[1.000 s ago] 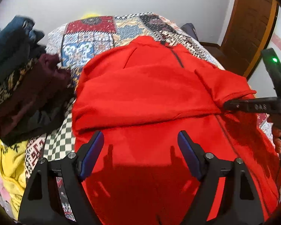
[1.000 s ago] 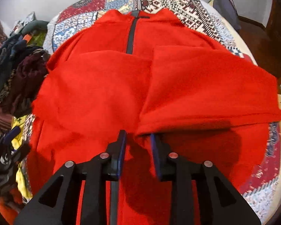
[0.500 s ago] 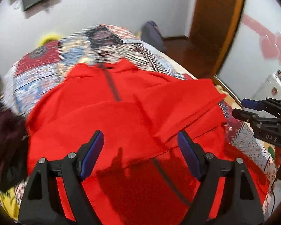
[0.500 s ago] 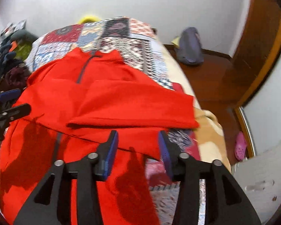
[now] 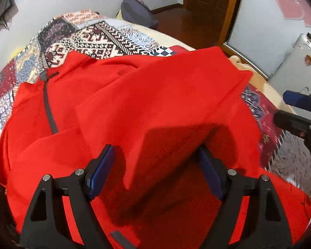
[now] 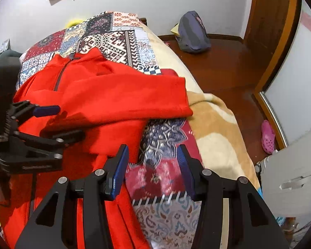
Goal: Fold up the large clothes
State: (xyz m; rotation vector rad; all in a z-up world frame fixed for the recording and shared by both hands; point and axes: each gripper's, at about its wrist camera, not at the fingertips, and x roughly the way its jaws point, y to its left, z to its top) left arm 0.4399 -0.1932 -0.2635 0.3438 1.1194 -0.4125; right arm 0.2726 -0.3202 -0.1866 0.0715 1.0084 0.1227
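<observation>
A large red fleece jacket (image 5: 147, 103) with a dark zip lies on the patchwork bedspread (image 5: 105, 39), both sleeves folded across its chest. My left gripper (image 5: 155, 170) is open and empty, just above the end of the folded sleeve. My right gripper (image 6: 152, 166) is open and empty, over the bedspread (image 6: 163, 141) just right of the jacket's (image 6: 114, 97) side edge. The left gripper shows in the right wrist view (image 6: 58, 122), the right gripper in the left wrist view (image 5: 294, 112).
The bed's right edge has a beige blanket (image 6: 215, 128). On the wooden floor beyond lie a grey backpack (image 6: 191, 35) and a pink clog (image 6: 268, 137). A white appliance (image 6: 294, 176) stands at the right. A wooden door (image 5: 209, 2) is behind.
My right gripper let go of the sleeve, opened and moved right past the jacket's edge. My left gripper swung right and closer over the folded sleeve.
</observation>
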